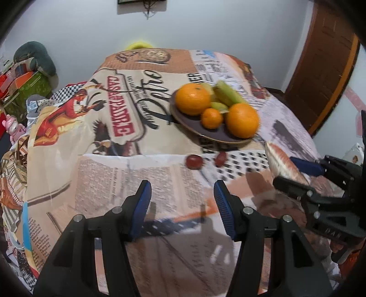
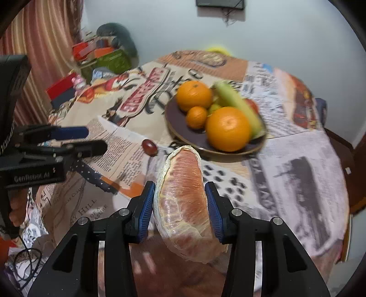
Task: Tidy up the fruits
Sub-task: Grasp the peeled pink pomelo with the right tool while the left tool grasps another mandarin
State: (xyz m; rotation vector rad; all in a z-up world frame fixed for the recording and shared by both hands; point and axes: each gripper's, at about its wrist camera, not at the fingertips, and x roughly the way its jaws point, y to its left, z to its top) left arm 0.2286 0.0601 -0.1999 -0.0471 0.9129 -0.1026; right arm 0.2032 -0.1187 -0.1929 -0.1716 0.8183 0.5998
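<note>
A peeled pomelo segment [image 2: 183, 201] is gripped between the right tongs [image 2: 180, 205], raised above the table [image 2: 297, 182], presumably bound for the fruit plate [image 2: 183, 139]. The left tongs [image 1: 183, 205] are held half-open, empty, near two grapes [image 1: 194, 161].

Home, looks like a lived-in bedroom or spare room, not a lab or shop. Evidence: table [image 1: 160, 173] draped in a printed cloth [image 1: 119, 109] with vintage poster and newspaper graphics; dark plate [image 2: 183, 134] of oranges, a banana and other fruit on it. Plain white wall [image 1: 205, 25] with a small dark framed item [image 2: 220, 4] hung up high, loose wire dangling under it. Wooden door [image 1: 320, 75] on the right in the left wrist view. Striped curtain [image 2: 39, 43] on the left in the right wrist view. Clutter in the corner: green box [image 2: 114, 60], red box [image 2: 60, 85], a stuffed grey-green cushion [image 1: 36, 57], pink toy figure [image 1: 13, 128]
</note>
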